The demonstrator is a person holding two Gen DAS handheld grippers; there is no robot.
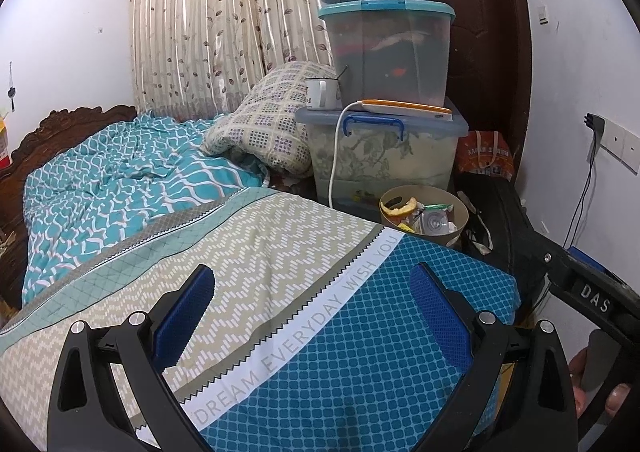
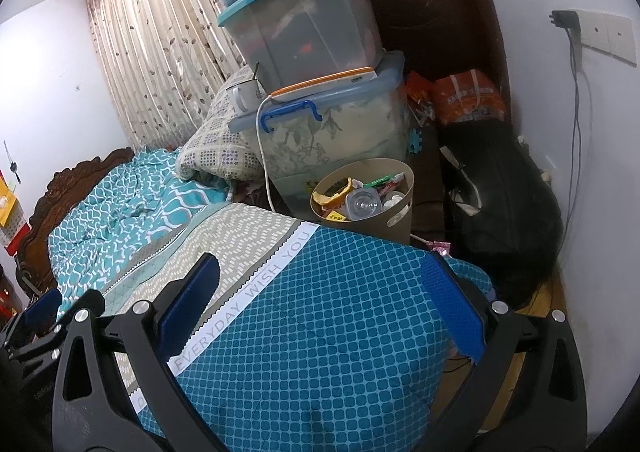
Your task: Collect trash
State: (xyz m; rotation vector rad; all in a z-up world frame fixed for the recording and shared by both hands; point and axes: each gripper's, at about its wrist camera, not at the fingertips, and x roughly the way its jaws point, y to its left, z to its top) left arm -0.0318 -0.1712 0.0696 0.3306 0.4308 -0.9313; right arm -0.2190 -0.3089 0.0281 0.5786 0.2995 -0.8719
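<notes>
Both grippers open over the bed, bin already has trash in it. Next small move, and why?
Probably ease the right gripper forward toward the pink wrapper lying beside the tan trash bin. Both grippers are open and empty, the bedspread shows no litter, and that wrapper looks nearest the right gripper.

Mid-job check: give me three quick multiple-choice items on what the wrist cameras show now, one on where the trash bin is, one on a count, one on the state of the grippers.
1. Where does the trash bin stand?
A. on the bed
B. on the floor beyond the bed's corner, in front of the stacked storage boxes
C. on top of the boxes

2. How many storage boxes are stacked?
A. one
B. three
C. five

3. How are the two grippers?
A. both open and empty
B. both shut on trash
C. one holds a cup

Key: 1 B, the bin sits below the lowest box past the bedding. 2 B, three lidded boxes rise one on another. 3 A, left gripper and right gripper show spread fingers with only bedding between.
</notes>
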